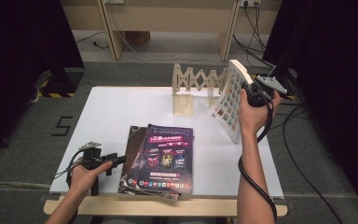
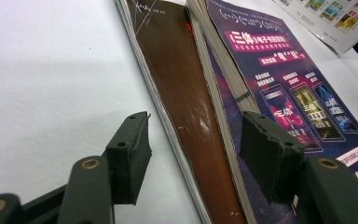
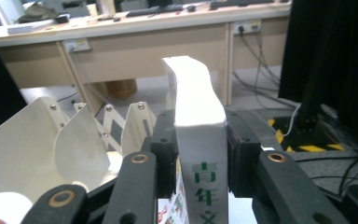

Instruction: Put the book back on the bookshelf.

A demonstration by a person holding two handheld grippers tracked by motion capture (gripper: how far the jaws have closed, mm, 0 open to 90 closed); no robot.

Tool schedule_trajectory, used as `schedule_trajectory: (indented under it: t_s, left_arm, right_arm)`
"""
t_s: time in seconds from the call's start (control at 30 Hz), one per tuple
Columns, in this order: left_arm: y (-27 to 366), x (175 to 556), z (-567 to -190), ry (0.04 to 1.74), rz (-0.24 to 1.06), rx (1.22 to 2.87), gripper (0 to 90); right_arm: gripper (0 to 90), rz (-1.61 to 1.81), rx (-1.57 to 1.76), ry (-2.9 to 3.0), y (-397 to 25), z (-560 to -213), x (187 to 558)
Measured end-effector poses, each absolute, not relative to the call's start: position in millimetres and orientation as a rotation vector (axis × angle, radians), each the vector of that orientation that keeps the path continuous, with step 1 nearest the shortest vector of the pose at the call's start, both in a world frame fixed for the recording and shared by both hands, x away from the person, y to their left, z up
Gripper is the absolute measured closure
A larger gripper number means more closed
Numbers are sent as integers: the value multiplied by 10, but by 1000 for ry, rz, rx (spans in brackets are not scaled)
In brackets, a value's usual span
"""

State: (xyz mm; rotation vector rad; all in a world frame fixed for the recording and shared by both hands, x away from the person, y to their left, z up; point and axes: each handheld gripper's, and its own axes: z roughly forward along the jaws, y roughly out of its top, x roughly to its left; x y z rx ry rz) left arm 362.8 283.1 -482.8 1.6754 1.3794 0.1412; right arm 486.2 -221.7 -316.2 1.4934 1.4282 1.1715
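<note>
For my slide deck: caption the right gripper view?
Right gripper clamps a thick magazine before the wooden rack.

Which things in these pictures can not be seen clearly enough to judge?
- Lower magazine, high view: the purple magazine covers most of its cover.
- Held magazine, right gripper view: the bottom edge cuts off its green spine text.
- Purple magazine cover text, high view: too small to read.

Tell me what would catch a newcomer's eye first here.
Likely the white magazine lifted off the table at the right, bending, with the right gripper clamped on its spine beside the wooden rack. Next, the purple magazine topping a stack near the front edge, where the left gripper waits open.
</note>
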Motion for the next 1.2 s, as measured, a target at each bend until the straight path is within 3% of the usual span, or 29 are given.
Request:
schedule_trajectory:
  t_s: [0.17, 0.83, 1.2]
  left_arm:
    - [2829, 3635, -4840, 1381, 141, 1679, 417]
    - [2804, 3649, -4855, 1378, 130, 1687, 417]
    - [2793, 3657, -4870, 1378, 126, 1691, 417]
  right_arm:
    - [632, 1138, 1495, 1506, -2272, -3083, 4962]
    - [606, 1071, 1486, 1547, -2263, -3134, 5287]
    - [683, 1064, 1512, 1625, -2304, -3087, 5365]
